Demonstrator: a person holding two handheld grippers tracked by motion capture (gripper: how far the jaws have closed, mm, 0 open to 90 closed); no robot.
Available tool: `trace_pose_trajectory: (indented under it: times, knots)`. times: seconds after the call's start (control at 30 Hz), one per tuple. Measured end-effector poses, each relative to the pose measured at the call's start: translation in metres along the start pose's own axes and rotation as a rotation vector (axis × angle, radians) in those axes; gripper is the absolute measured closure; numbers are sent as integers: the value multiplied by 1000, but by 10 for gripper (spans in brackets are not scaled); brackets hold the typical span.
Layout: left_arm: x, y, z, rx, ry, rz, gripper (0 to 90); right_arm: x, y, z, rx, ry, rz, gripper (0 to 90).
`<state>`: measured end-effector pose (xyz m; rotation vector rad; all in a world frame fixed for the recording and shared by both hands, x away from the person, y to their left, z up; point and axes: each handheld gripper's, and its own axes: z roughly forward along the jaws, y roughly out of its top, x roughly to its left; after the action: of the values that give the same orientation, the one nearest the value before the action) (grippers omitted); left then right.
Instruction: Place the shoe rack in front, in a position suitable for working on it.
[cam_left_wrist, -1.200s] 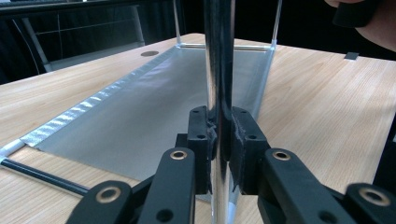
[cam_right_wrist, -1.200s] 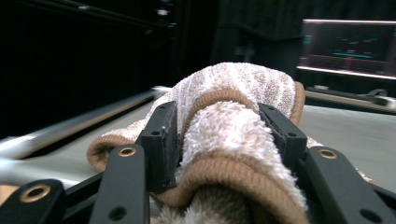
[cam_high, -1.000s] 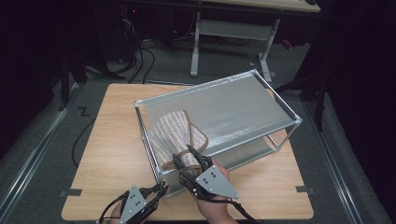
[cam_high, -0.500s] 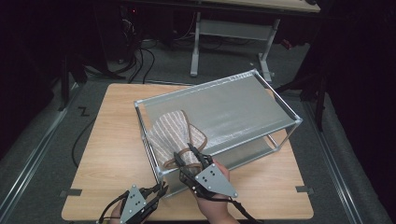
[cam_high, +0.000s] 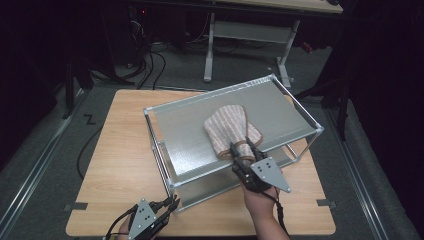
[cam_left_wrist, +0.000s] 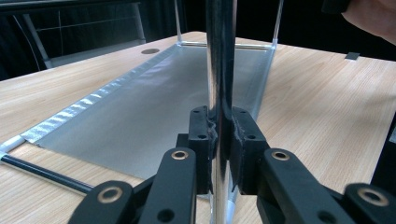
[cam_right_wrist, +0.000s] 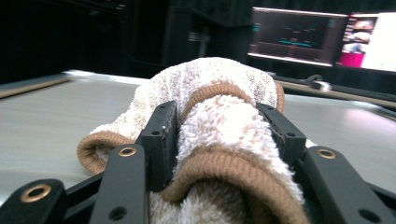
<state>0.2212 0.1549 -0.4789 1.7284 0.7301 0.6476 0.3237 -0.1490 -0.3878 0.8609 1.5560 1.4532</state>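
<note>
The right gripper (cam_high: 239, 152) pinches the cuff of a striped mitt (cam_high: 230, 130), which lies on the top shelf of the metal rack (cam_high: 185, 130), near its front edge. The left gripper (cam_left_wrist: 219, 135) clamps the rack's front corner post (cam_left_wrist: 220, 56); the rack's lower shelf (cam_left_wrist: 154, 102) lies bare.

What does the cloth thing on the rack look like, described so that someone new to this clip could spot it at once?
On the wooden table stands a metal-framed rack with a grey top shelf. On that shelf, toward the near right edge, lies a fluffy oven mitt, beige with pale stripes and a brown knitted cuff. The right gripper is shut on its cuff end, and it is the one soft thing among metal and wood.
</note>
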Motion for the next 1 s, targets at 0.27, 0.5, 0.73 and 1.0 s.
trace_pose_trajectory:
  times: [0.27, 0.5, 0.73, 1.0]
  knots:
    - [0, 0, 0, 0, 1, -2, 800, -44, -5, 6, 14, -89, -3, 508]
    - [1, 0, 0, 0, -4, -6, 802, -76, -6, 7, 48, -168, -2, 504]
    - [2, 0, 0, -1, -5, -5, 803, -115, -8, 8, 67, -251, 0, 505]
    - [7, -1, -2, 0, 7, -20, 804, -153, -9, 8, 96, -368, -2, 507]
